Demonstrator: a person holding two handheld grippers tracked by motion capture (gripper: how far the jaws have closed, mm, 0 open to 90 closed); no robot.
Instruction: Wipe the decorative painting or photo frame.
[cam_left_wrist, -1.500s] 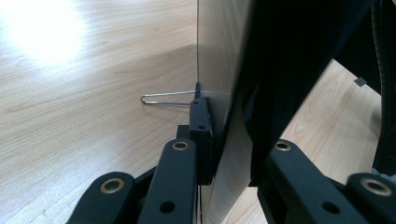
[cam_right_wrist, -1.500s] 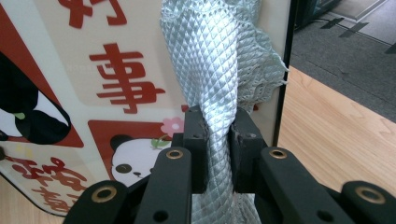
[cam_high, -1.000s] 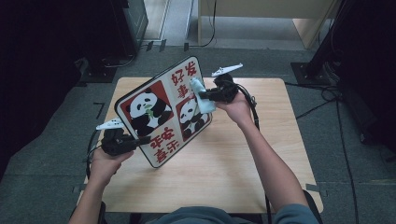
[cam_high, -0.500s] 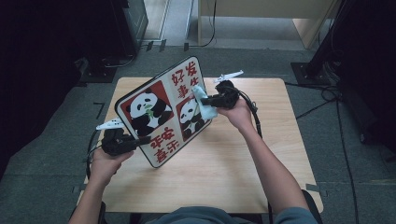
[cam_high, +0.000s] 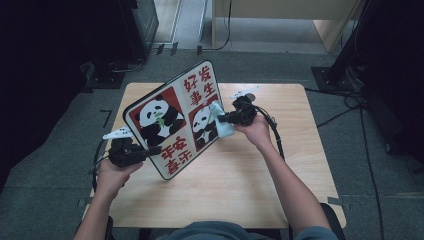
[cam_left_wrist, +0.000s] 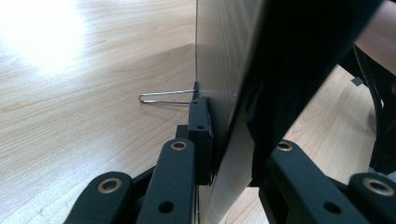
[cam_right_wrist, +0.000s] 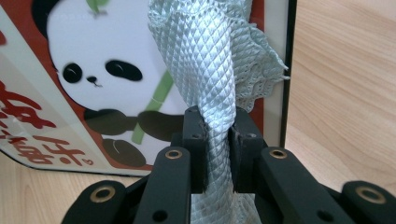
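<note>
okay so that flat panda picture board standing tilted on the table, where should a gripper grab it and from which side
Grip the flat panda picture board by its thin black rim at a lower corner, coming in edge-on from the side so one jaw lands on the printed face and one on the back. The board is a wide, thin panel standing tilted on the wooden table, so only the edge fits between the fingers. The left gripper grips it this way.

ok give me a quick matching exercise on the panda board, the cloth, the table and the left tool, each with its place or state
Things:
1. panda board
2. cloth
3. table
4. left tool

States:
A. pale wood, lying under everything
B. shut on the board's lower edge
C. held tilted above the table
D. pinched in the right tool, pressed to the board's face

Pairs: 1-C, 2-D, 3-A, 4-B
</note>
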